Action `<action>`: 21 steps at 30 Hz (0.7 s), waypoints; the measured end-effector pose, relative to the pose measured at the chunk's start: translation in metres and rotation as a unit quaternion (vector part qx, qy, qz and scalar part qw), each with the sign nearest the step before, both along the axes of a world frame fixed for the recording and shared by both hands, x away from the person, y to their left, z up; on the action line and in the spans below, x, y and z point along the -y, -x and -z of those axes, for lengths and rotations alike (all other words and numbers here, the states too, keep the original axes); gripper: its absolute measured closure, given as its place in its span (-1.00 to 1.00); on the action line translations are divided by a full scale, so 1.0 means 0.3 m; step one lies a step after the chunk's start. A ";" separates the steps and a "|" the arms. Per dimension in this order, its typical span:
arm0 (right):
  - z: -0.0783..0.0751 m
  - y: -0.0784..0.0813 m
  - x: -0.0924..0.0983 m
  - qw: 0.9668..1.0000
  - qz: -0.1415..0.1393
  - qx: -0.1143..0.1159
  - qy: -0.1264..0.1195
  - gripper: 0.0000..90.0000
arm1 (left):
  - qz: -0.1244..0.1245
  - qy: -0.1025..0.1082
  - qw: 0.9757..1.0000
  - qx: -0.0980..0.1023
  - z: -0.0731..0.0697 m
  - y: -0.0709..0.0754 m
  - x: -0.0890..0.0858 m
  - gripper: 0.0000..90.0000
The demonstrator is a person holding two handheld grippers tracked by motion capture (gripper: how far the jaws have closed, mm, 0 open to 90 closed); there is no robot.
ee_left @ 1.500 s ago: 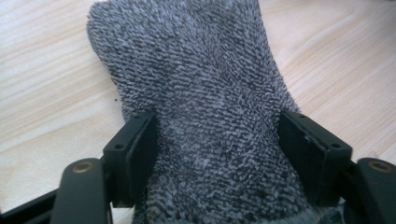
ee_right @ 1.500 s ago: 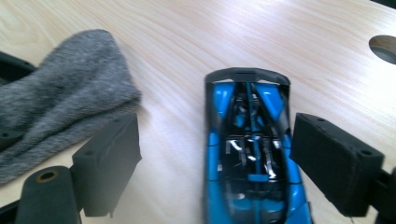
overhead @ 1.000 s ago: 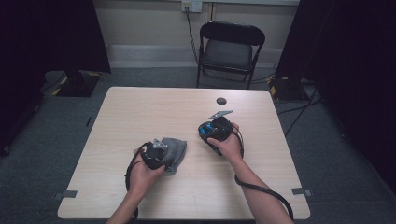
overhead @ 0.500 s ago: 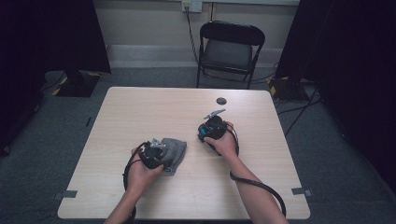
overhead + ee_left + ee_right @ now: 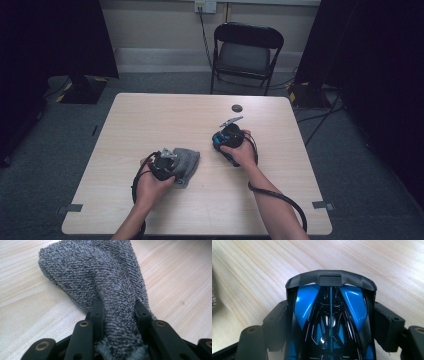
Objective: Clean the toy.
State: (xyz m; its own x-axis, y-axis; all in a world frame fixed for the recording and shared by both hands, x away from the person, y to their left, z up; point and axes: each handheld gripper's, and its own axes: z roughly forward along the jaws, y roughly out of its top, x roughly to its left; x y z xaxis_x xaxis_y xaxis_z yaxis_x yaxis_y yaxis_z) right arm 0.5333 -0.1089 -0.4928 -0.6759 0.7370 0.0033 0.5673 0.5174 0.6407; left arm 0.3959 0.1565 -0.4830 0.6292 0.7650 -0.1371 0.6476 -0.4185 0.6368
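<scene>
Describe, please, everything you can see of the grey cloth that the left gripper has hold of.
The grey cloth looks like thick terry towelling, flecked dark and light grey, with a stitched hem along its edge. It lies bunched and folded on the pale wooden table, near the person's side. One end is gathered into a narrow neck and pinched by the left gripper, whose black jaws press on it from both sides. The rest fans out flat on the wood.

Each black claw point(image 5: 117, 337) has brass-ringed screw holes and trails a black cable point(image 5: 280, 200).

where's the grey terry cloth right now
In the high view the grey terry cloth lies left of the table's centre, one end pinched in the left gripper.
</scene>
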 end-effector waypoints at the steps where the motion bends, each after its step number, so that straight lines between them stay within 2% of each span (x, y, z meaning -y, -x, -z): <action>1: 0.001 0.002 0.000 1.000 0.002 0.002 -0.002 -0.43 | 0.000 0.001 1.000 0.000 0.000 0.000 -0.001 0.51; 6: -0.001 0.019 0.015 1.000 -0.003 0.003 -0.007 -0.43 | -0.007 0.008 1.000 -0.003 -0.007 -0.002 -0.010 0.54; 10: -0.019 0.044 0.035 1.000 -0.011 0.009 -0.016 -0.43 | -0.026 0.029 0.999 -0.006 -0.021 -0.005 -0.019 0.58; 11: -0.026 0.057 0.041 1.000 -0.017 0.017 -0.017 -0.43 | -0.025 0.032 0.999 -0.003 -0.027 -0.006 -0.022 0.59; 16: -0.047 0.109 0.065 0.998 -0.035 0.027 -0.036 -0.43 | -0.031 0.059 0.998 0.015 -0.072 -0.003 -0.030 0.61; 21: -0.088 0.159 0.090 0.997 -0.047 0.035 -0.056 -0.42 | -0.035 0.063 0.997 0.032 -0.101 -0.010 -0.032 0.61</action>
